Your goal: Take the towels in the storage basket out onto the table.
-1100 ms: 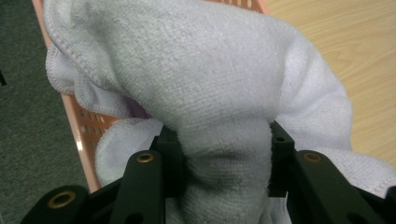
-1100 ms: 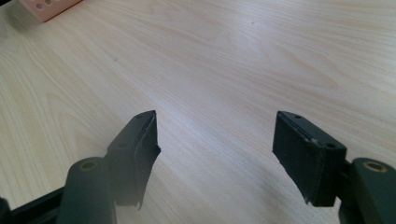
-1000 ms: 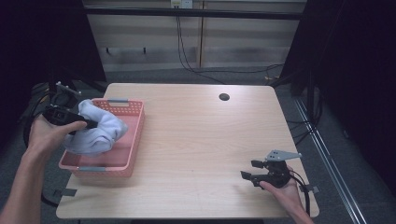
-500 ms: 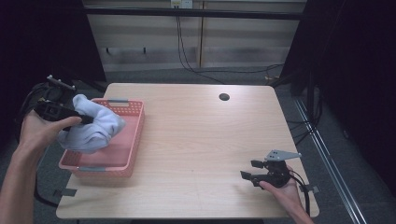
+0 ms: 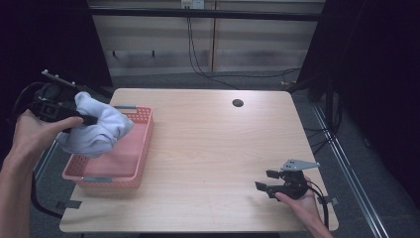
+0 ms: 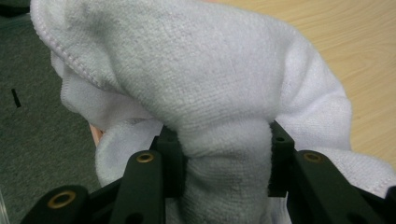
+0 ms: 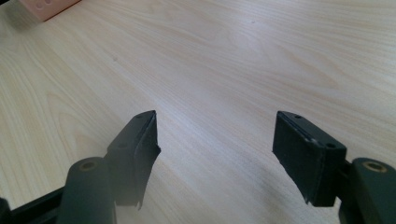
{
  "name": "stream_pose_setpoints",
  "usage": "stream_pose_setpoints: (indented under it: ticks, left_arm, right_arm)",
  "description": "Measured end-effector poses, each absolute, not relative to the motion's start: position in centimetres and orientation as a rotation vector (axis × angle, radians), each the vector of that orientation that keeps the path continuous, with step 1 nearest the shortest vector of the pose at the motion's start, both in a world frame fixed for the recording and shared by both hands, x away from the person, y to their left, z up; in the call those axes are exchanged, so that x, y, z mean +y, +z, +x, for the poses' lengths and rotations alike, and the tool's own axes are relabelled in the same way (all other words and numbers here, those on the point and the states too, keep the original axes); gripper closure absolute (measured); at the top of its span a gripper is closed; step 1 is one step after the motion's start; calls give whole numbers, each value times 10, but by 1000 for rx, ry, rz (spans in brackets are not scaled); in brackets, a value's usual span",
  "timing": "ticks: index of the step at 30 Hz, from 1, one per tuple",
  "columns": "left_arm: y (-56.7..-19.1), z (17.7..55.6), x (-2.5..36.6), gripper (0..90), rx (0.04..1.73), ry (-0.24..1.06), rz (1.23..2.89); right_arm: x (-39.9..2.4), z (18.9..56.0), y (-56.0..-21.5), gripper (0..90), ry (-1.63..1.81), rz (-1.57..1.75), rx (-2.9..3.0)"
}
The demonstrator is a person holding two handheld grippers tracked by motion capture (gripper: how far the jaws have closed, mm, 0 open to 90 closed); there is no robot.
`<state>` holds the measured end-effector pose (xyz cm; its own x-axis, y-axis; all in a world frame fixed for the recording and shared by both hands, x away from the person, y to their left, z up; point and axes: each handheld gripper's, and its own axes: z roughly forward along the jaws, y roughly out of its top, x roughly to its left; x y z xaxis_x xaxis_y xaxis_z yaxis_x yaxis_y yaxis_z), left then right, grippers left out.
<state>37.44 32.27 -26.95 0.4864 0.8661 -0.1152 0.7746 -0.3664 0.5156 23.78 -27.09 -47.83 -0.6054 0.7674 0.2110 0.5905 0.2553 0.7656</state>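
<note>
Two grippers are showing in the high view; the left gripper (image 5: 91, 120) is sitting at the left edge of the frame, above the near-left side of the pink basket (image 5: 143, 148), and its jaws are clamping a bunched white towel (image 5: 96, 130); the towel is hanging clear of the basket floor, with its lower folds drooping over the basket's left rim; the left hand (image 5: 34, 136) is wrapping around the gripper body, and a black cable is trailing off toward the dark floor; the basket is resting on the left part of the wooden table (image 5: 208, 148); a small dark round hole (image 5: 237, 103) is lying near the table's far edge; the right gripper (image 5: 264, 180) is resting low at the table's near-right corner, well apart from the basket, with its jaws standing apart and nothing between them; the grey three-cornered plate is sitting on top of it.

In the left gripper view, the two black pads (image 6: 280, 158) are pressing on a thick fold of the towel (image 6: 196, 93) from both sides; the cloth is bulging above them.

In the right gripper view, the right gripper (image 7: 215, 154) is spreading its jaws wide over bare table (image 7: 224, 56); a corner of the basket (image 7: 44, 7) is showing at the upper left.
</note>
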Motion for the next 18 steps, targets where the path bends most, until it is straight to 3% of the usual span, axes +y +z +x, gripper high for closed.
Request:
stream_pose_setpoints:
  ticks: [18]
  left_arm:
    - [-240, 361, 296, 605, 1241, 290, 2202]
  right_arm:
    - [-272, 237, -478, 306, 1273, 1275, 2315]
